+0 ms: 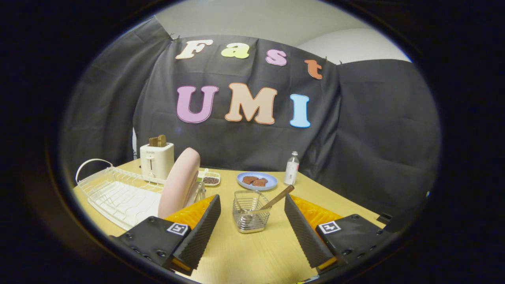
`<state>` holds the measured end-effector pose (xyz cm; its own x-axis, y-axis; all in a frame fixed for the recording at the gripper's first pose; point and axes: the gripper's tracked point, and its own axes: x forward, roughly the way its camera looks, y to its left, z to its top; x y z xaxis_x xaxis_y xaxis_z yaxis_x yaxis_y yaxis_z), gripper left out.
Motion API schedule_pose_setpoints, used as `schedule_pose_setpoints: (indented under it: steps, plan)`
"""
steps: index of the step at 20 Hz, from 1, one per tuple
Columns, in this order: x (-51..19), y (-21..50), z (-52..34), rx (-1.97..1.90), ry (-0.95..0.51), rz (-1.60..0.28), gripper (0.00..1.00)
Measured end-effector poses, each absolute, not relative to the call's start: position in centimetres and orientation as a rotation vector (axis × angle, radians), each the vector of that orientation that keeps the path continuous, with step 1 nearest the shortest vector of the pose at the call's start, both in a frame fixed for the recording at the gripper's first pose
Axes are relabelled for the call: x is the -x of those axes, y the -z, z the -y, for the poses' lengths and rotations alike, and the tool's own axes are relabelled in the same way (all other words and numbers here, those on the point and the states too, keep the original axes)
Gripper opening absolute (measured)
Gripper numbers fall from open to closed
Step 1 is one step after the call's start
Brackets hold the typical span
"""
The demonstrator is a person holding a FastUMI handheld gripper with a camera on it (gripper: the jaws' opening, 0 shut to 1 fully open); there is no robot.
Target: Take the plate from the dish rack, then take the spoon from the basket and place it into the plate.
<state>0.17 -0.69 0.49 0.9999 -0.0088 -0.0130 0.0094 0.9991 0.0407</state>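
Leaning spoon [277, 198], fingers [205, 225] apart.

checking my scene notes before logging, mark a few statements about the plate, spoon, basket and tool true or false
1. The pink plate stands on edge in the white wire dish rack. True.
2. The tool is shut on the plate. False: its fingers are open, holding nothing.
3. The wooden-handled spoon leans in the metal wire basket. True.
4. The basket sits inside the dish rack. False: it stands on the wooden table, just ahead of the fingers.
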Motion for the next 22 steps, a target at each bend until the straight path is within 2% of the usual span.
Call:
schedule_pose_setpoints:
  steps: [5,10,14,22]
  plan:
    - [-0.8,-5.6,0.2,-0.101,0.019,0.032,1.0]
    - [-3.3,-10.4,-6.1,-0.204,-0.101,-0.003,1.0]
    - [-5.8,-10.1,-11.0,-0.231,-0.166,-0.152,1.0]
    - [-8.4,-2.8,-13.0,-0.165,-0.063,-0.557,1.0]
